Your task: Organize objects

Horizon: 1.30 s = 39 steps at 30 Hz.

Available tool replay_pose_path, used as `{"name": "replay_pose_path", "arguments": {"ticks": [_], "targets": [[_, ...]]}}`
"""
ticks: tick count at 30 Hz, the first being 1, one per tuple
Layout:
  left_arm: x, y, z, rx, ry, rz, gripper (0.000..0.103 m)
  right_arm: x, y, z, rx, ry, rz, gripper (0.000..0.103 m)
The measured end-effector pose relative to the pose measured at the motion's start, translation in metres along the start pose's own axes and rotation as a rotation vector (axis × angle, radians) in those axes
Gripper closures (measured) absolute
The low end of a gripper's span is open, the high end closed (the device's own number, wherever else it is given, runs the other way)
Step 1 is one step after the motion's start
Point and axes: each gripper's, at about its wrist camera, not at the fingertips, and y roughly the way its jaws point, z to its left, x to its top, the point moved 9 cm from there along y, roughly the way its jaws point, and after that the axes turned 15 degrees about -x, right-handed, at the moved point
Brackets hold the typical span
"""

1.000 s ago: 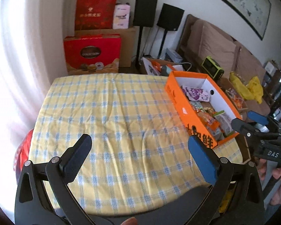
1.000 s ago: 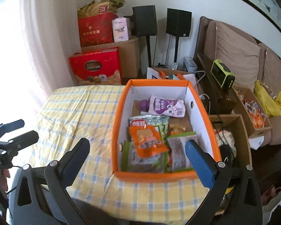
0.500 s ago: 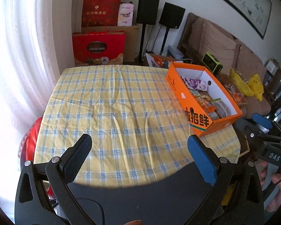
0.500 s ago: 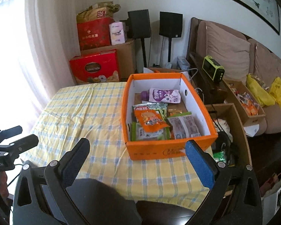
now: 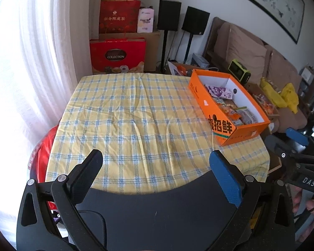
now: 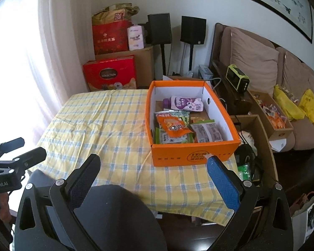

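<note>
1. The left gripper point(image 5: 156, 163) is released, its jaws spread wide and holding nothing; it hangs over the near edge of the table point(image 5: 136, 113), above a dark chair back point(image 5: 157, 209).
2. The right gripper point(image 6: 153, 168) is likewise released and empty, jaws wide apart, over the table's near edge with the same chair back point(image 6: 115, 213) under it.
3. In the left view the right gripper shows at 3 o'clock point(image 5: 297, 146), with fingers of a hand point(image 5: 303, 204) below it.
4. In the right view the left gripper sits at 9 o'clock point(image 6: 16, 152).
5. The table wears a yellow and blue checked cloth point(image 6: 106, 129), bare apart from the box.
6. The orange box point(image 6: 190, 156) stands on the table's right side, open on top; in the left view it lies at 2 o'clock point(image 5: 217, 113), in the right view at 12 o'clock, just past the blue finger point(image 6: 221, 186).
7. Snack packs fill the box: a purple pouch point(image 6: 186, 103) at the far end, an orange packet point(image 6: 173, 126) in the middle lying on green packets point(image 6: 171, 138), and a grey packet point(image 6: 207, 132) to its right.
8. Beyond the table at 12 o'clock stand red gift boxes point(image 6: 110, 74), a carton and two black speakers point(image 6: 192, 29).
9. A sofa point(image 6: 261, 62) runs along the wall at 2 o'clock, with yellow bags point(image 6: 291, 102) on it.
10. Open cartons point(image 6: 259, 129) of goods sit on the floor right of the table.
</note>
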Motion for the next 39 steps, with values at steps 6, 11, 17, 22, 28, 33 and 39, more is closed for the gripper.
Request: {"name": "replay_pose_path", "arguments": {"ticks": [6,11,17,22,28,33,39], "targets": [[-0.005,-0.003,-0.002,0.0,-0.003,0.005,0.001,-0.004,-0.002,-0.001,-0.006,-0.004,0.006,0.0],[-0.006,-0.005,-0.002,0.007,0.002,0.008,0.001,-0.009,-0.005,0.002,-0.003,-0.008,0.007,0.0],[-0.01,-0.012,-0.004,0.007,0.006,0.003,0.001,-0.01,-0.012,0.002,-0.028,-0.02,-0.015,0.0],[-0.011,-0.018,-0.005,0.012,0.007,-0.007,0.001,-0.012,-0.014,0.004,-0.02,-0.016,-0.011,0.0],[-0.012,-0.02,-0.008,0.005,0.009,-0.011,0.001,-0.012,-0.016,0.004,-0.023,-0.012,-0.009,0.0],[-0.012,-0.021,-0.008,0.007,0.009,-0.013,0.001,-0.013,-0.016,0.005,-0.022,-0.008,-0.002,0.0],[-0.012,-0.022,-0.007,0.01,0.003,-0.015,0.001,-0.013,-0.016,0.003,-0.017,0.002,-0.002,0.0]]}}
